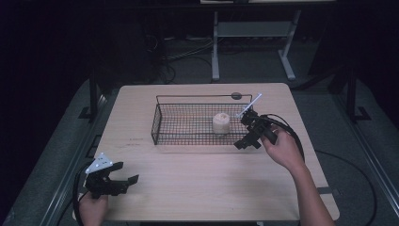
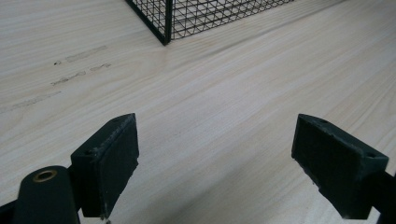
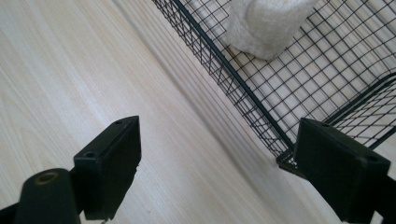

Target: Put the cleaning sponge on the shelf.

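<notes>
Both grippers stand open: right gripper [image 1: 248, 136] just beside the wire basket [image 1: 160, 120] holding the white roll [image 1: 220, 123]; left gripper [image 1: 123, 179] well apart.

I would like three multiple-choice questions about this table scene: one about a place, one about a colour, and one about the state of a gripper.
1. Where is the white roll?
A. Inside the wire basket, toward its right end
B. On the bare table beside the left gripper
C. Held between the right gripper's jaws

2. What colour is the wire basket?
A. Red
B. Black
C. Yellow

3. How does the right gripper stand?
A. Shut on the white roll
B. Shut on the basket's rim
C. Open, with nothing between its jaws

Answers:
1. A, since the high view shows the roll within the mesh walls.
2. B, since the mesh shows dark black against the pale table.
3. C, since the right gripper view shows its jaws wide apart over the table at the basket's corner.
</notes>
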### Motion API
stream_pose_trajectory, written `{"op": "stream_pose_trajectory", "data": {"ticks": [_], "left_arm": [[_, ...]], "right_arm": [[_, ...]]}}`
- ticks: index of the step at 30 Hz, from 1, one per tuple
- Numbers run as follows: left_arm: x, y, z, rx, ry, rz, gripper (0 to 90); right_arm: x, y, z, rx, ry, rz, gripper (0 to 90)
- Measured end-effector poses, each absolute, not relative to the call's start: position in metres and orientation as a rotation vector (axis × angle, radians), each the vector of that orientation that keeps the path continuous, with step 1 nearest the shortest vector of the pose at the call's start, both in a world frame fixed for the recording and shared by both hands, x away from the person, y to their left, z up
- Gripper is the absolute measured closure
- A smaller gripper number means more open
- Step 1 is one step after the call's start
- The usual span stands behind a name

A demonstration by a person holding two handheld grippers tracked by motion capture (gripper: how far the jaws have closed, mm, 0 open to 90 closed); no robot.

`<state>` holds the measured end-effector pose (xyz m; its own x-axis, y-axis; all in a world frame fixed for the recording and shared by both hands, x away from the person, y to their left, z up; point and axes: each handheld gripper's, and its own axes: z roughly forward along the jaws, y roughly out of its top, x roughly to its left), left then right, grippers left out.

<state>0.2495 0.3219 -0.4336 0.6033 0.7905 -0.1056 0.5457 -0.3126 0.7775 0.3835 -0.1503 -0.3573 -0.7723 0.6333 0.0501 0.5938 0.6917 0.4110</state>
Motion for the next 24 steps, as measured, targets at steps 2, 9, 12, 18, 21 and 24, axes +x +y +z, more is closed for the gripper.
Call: {"op": "stream_pose_trajectory", "data": {"ticks": [2,9,12,18,21,24], "left_arm": [[0.249,0.322,-0.434,2.006,1.057,0.377,13.7],[0.249,0.322,-0.434,2.006,1.058,0.379,13.7],[0.249,0.322,-0.434,2.004,1.059,0.379,13.7],[0.249,0.322,-0.434,2.005,1.058,0.379,13.7],[0.249,0.322,-0.434,2.005,1.061,0.379,13.6],[0.249,0.322,-0.434,2.002,1.061,0.380,13.7]], "right_arm": [[0.382,-0.152,-0.358,1.017,2.800,0.628,14.6],[0.375,-0.156,-0.363,1.018,2.799,0.609,14.6],[0.372,-0.157,-0.365,1.020,2.797,0.610,14.6],[0.367,-0.162,-0.370,1.024,2.799,0.609,14.6],[0.363,-0.166,-0.373,1.030,2.798,0.634,14.6],[0.359,-0.168,-0.376,1.035,2.792,0.646,14.6]]}}
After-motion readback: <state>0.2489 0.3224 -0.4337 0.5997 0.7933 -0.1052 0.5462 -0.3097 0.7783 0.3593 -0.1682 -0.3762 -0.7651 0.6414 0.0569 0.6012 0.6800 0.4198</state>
